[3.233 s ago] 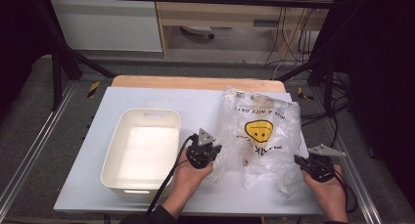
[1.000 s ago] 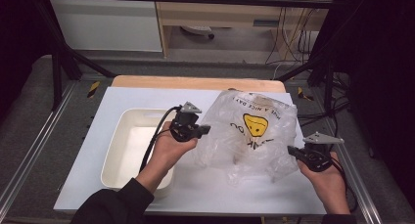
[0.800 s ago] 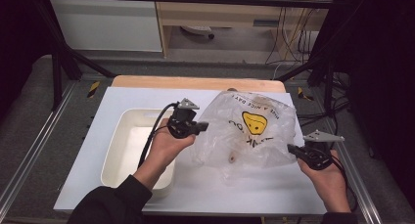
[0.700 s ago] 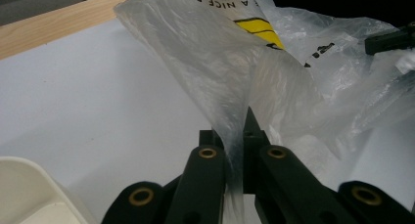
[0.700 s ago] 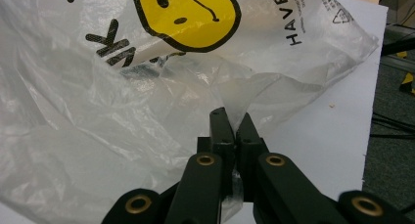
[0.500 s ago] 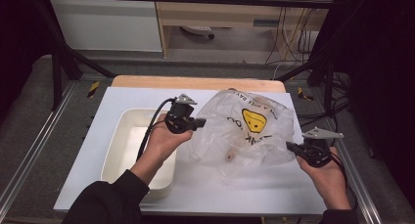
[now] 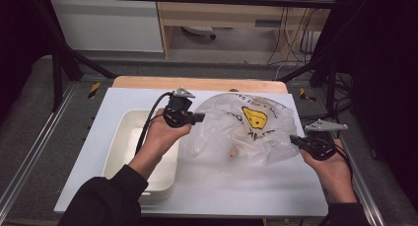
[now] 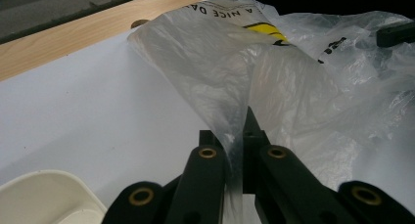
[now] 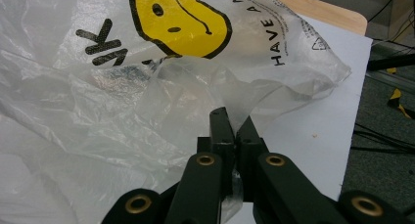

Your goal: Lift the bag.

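While the left tongs (image 7: 198,118) pinch one edge of the clear plastic bag (image 7: 246,132), their black jaws are closed tight on a fold of the film, as the left gripper view shows with the plastic running down between them. The right tongs (image 7: 295,139) are likewise clamped on the bag's opposite edge; in the right gripper view a crumpled corner of film sits squeezed between the two jaws. Stretched between both grips, the bag hangs lifted at its sides and sags toward the white tabletop (image 7: 108,107) in the middle. Its printed yellow smiling face (image 7: 255,117) with black lettering faces up, toward the far side. A small pale object (image 7: 232,152) lies inside the bag, low near the tabletop; what it is cannot be told. Left of the bag, under the person's left forearm, a white rectangular tub (image 7: 123,142) rests on the tabletop. A wooden strip (image 7: 148,82) borders the tabletop's far edge.
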The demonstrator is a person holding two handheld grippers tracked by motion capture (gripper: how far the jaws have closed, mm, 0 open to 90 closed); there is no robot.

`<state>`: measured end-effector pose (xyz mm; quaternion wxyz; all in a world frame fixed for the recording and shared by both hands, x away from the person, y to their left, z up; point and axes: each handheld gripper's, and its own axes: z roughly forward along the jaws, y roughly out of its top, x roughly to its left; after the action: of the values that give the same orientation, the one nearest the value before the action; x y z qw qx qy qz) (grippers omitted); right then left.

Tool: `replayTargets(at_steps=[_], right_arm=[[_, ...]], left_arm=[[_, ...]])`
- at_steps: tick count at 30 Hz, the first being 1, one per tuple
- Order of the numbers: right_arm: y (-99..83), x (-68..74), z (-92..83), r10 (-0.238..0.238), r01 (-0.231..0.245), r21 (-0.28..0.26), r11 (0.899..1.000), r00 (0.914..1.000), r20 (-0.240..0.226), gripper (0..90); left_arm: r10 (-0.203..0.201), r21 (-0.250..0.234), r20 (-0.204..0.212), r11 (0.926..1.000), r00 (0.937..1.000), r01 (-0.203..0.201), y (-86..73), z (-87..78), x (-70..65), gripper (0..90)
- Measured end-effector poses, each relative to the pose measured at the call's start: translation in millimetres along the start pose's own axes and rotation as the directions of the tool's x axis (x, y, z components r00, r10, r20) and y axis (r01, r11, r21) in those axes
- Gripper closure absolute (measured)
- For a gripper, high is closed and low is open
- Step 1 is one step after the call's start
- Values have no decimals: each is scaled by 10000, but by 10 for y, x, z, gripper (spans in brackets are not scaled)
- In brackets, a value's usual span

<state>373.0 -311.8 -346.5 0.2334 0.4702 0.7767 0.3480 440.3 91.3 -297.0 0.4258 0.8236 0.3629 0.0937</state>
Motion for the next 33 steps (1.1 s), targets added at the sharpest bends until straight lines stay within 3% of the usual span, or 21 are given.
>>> replayTargets(at_steps=[13, 27, 33], right_arm=[[189, -27, 53, -52, 49, -133, 9999, 9997, -259, 900], [669, -173, 22, -136, 125, -409, 9991, 9996, -247, 900], [823, -216, 30, 37, -61, -599, 9982, 9992, -399, 900]], left_arm=[[-105, -278, -266, 9996, 9996, 97, 138, -127, 154, 900], [-726, -729, -503, 9950, 9961, 688, 322, -342, 435, 900], [-1050, -898, -520, 9909, 9931, 1001, 354, -405, 553, 900]])
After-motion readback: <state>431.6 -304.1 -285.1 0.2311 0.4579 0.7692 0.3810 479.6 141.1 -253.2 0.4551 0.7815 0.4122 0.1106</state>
